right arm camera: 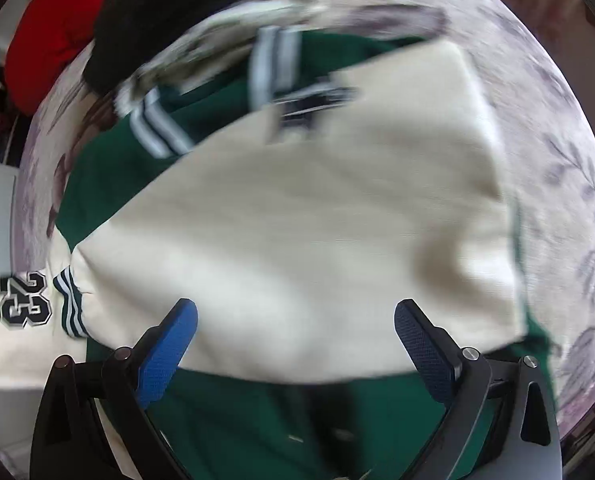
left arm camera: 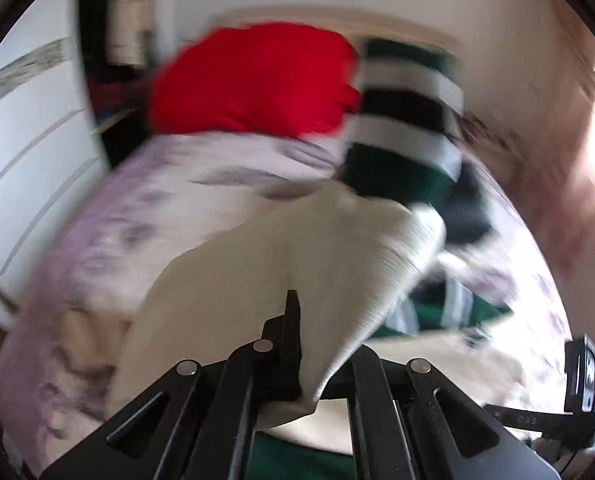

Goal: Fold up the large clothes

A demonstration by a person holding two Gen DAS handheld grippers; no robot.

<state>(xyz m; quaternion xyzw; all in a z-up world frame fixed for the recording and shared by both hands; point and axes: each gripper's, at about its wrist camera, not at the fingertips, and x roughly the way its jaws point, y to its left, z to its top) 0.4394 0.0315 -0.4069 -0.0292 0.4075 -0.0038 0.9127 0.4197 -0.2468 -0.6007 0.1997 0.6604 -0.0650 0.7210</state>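
Note:
A cream and green varsity jacket [right arm camera: 297, 208] lies spread on a bed, with striped green cuffs [right arm camera: 157, 132] and a black "23" patch [right arm camera: 25, 300] at the left. My left gripper [left arm camera: 297, 308] is shut on a cream fold of the jacket [left arm camera: 277, 248], which hangs lifted above the bed and drapes over one finger. My right gripper [right arm camera: 295, 308] points down over the cream panel, with its blue pads [right arm camera: 169, 352] wide apart and nothing between them. Both views are blurred.
The bed has a lilac floral sheet [left arm camera: 97, 240]. A red garment [left arm camera: 253, 80] and a green, white and black striped one [left arm camera: 405, 112] lie at the far end, with a black garment [right arm camera: 177, 12] beside the red. A white wardrobe door [left arm camera: 29, 140] stands at the left.

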